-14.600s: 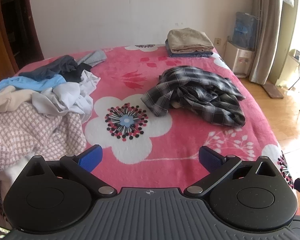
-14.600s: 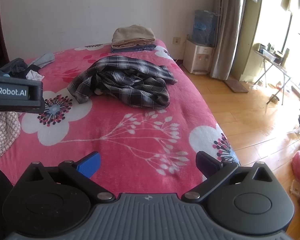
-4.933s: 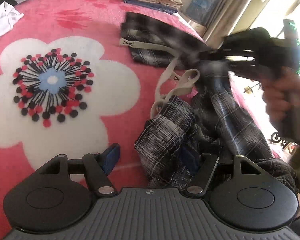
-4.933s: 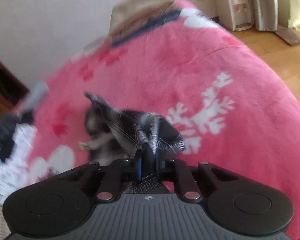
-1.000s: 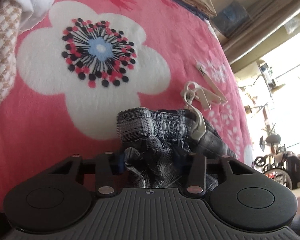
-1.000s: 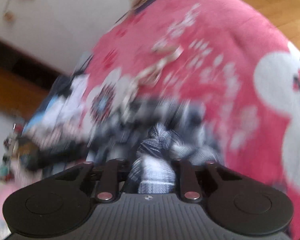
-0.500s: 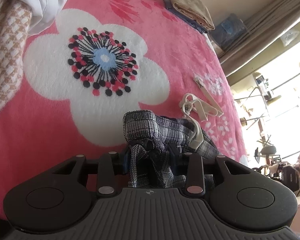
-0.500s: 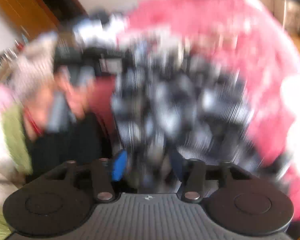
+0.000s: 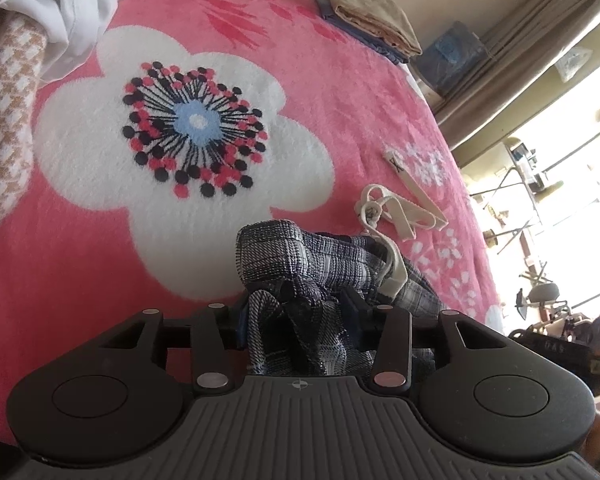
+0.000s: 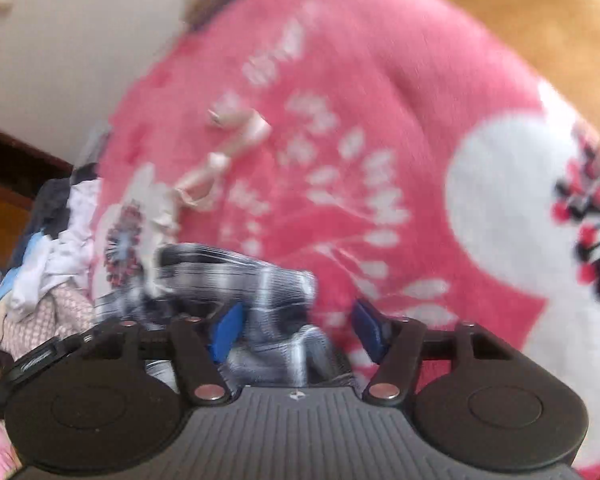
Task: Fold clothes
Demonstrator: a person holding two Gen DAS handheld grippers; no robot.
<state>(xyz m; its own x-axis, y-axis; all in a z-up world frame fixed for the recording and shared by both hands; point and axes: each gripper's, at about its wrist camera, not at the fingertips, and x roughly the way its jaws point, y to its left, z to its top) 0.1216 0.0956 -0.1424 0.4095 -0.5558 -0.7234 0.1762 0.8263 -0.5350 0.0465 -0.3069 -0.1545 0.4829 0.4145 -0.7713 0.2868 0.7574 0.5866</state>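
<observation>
While the plaid garment (image 9: 300,276) lay in a loose heap at the far right of the pink floral blanket (image 9: 340,92) at the start, it now sits bunched at the near edge, its cream drawstring (image 9: 404,212) trailing onto the blanket beyond. Left gripper (image 9: 296,312): jaws have just widened slightly, yet a thick fold of plaid fills the gap and both pads press on it. Right gripper (image 10: 296,328): a second ago clamped on the cloth, now spread, the blue pads (image 10: 225,330) apart with fabric lying loosely between; this view is blurred. Far corner: folded stack (image 9: 372,20). Far left: unfolded pile (image 9: 60,4).
</observation>
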